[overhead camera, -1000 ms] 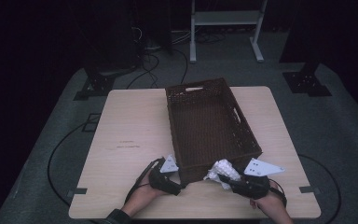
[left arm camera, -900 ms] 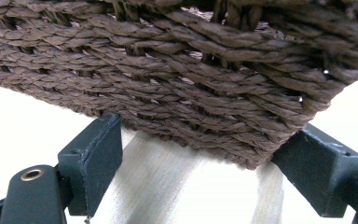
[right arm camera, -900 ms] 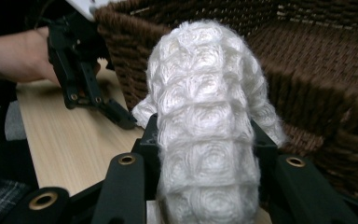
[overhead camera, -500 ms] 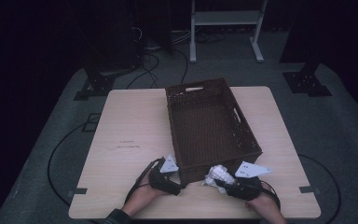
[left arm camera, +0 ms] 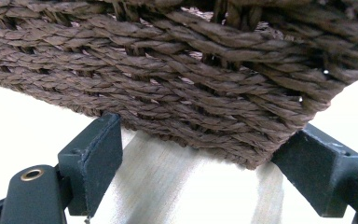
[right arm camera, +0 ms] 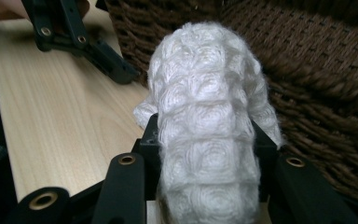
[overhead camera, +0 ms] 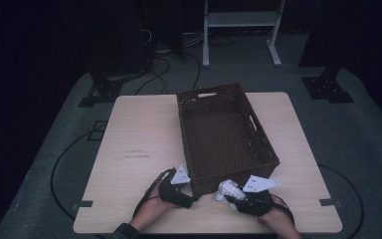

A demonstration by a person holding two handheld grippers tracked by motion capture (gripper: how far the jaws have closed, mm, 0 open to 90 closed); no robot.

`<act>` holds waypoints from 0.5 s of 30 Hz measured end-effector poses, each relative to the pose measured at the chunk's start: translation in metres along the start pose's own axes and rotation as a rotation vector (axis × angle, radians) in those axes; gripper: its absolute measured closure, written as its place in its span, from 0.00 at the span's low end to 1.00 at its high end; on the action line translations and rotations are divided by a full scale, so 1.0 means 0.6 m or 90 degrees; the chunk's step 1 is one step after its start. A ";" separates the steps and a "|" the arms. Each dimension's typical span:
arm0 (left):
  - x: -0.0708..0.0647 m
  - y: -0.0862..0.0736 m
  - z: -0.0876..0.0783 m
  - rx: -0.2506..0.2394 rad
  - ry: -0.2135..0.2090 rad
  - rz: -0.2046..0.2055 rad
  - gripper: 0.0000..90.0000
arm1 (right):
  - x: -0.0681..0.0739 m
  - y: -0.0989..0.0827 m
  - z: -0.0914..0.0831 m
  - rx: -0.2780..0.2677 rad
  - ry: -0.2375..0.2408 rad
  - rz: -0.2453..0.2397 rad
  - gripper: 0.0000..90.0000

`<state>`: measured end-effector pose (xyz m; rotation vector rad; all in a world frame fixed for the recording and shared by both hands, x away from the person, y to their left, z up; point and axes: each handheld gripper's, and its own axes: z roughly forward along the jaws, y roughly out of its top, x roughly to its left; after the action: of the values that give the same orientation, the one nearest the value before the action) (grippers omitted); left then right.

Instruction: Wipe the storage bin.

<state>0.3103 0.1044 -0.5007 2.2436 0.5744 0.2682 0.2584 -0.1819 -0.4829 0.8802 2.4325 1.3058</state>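
Observation:
A brown wicker basket [overhead camera: 214, 94] stands in the middle of the wooden table [overhead camera: 139, 134]. My left gripper [overhead camera: 192, 199] rests at the basket's near left corner. In the left gripper view its jaws stand wide apart [left arm camera: 207, 135], their tips against the lower edge of the basket [left arm camera: 168, 70]. My right gripper [overhead camera: 229, 197] lies in front of the basket's near wall, shut on a white knitted cloth [overhead camera: 227, 188]. The right gripper view has the cloth [right arm camera: 205, 93] bulging up between the jaws of that gripper [right arm camera: 207, 140], with the basket [right arm camera: 317, 70] right behind it and the left gripper [right arm camera: 116, 67] at the upper left.
The basket's inside looks empty from above. Bare table [overhead camera: 129, 159] lies to the left of the basket, with a narrower strip on the right. Beyond the table are black stands [overhead camera: 326, 84], cables on the floor and a white frame [overhead camera: 241, 20].
My right gripper has shifted a little left and lower along the basket's near wall with the cloth in it. The left gripper has kept still.

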 end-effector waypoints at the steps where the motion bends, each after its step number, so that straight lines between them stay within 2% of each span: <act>1: 0.001 0.000 -0.001 0.003 0.000 0.004 0.18 | 0.001 0.003 -0.004 -0.006 0.000 -0.001 0.67; 15: 0.001 0.000 -0.001 0.004 0.000 0.005 0.18 | 0.014 0.035 -0.040 -0.073 0.001 -0.015 0.67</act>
<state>0.3106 0.1050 -0.5003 2.2532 0.5669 0.2706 0.2486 -0.1845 -0.4515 0.8192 2.3354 1.4216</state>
